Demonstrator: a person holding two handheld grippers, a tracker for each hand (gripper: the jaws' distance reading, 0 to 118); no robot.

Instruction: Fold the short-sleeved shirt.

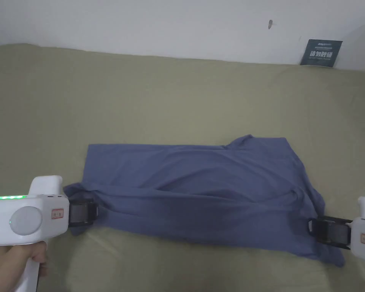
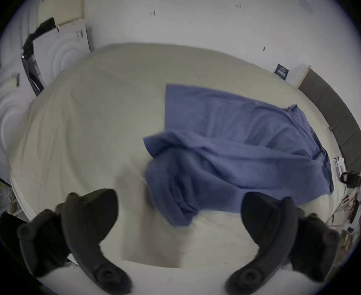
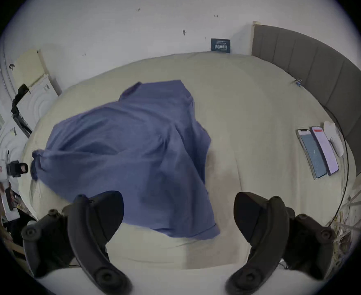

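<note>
Olive-green bedding (image 1: 178, 95) is covering the bed below a white wall, and the blue short-sleeved shirt (image 1: 200, 182) is lying across the near part of it, folded roughly along its length and still wrinkled. The left gripper (image 1: 87, 213) is sitting just beside the shirt's left end, and in its own view the jaws are standing wide apart with no cloth between them. The right gripper (image 1: 319, 230) is waiting at the shirt's right end near the lower corner, its jaws also spread wide and empty in its own view. The risk is probably in the next grasp — the left end is bunched in several layers, so a jaw may be catching only the top layer and the fold would be opening when lifted. The near right corner is lying close to the bed's edge, so a careless pull may be dragging it off. Two phones (image 3: 316, 150) are lying well apart from the shirt on the right — they seem safe.
</note>
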